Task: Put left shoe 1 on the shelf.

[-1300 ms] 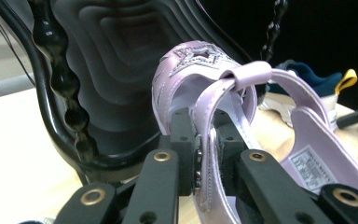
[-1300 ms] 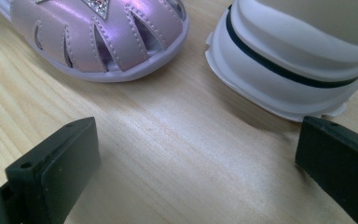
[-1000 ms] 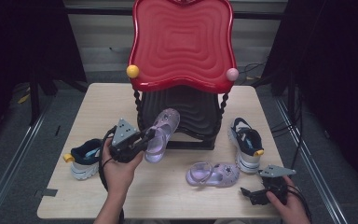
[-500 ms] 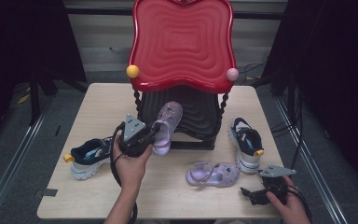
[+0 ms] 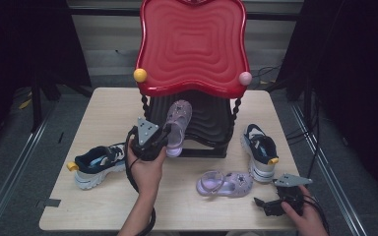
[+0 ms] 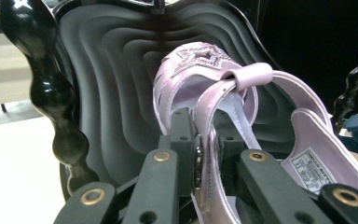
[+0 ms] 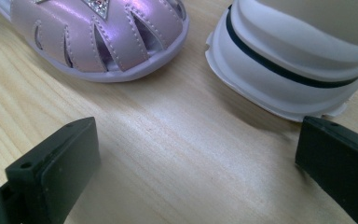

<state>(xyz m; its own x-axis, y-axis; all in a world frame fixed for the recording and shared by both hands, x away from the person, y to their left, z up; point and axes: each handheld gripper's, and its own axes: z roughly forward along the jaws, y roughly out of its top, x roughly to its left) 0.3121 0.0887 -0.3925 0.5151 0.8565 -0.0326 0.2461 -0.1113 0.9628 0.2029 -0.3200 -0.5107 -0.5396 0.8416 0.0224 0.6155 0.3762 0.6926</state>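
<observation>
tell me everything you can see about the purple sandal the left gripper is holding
The purple sandal is a small closed-toe shoe in shiny lilac, leather-like material, with slits over the toe, a glittery star on top and a strap through a loop. A printed label sits on its insole. The left gripper is shut on its strap, holding it toe-forward against the black ribbed lower shelf of the red-topped rack.

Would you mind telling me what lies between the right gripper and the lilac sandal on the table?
Nothing: bare table separates the open right gripper from the lilac sandal, as the right gripper view shows.
</observation>
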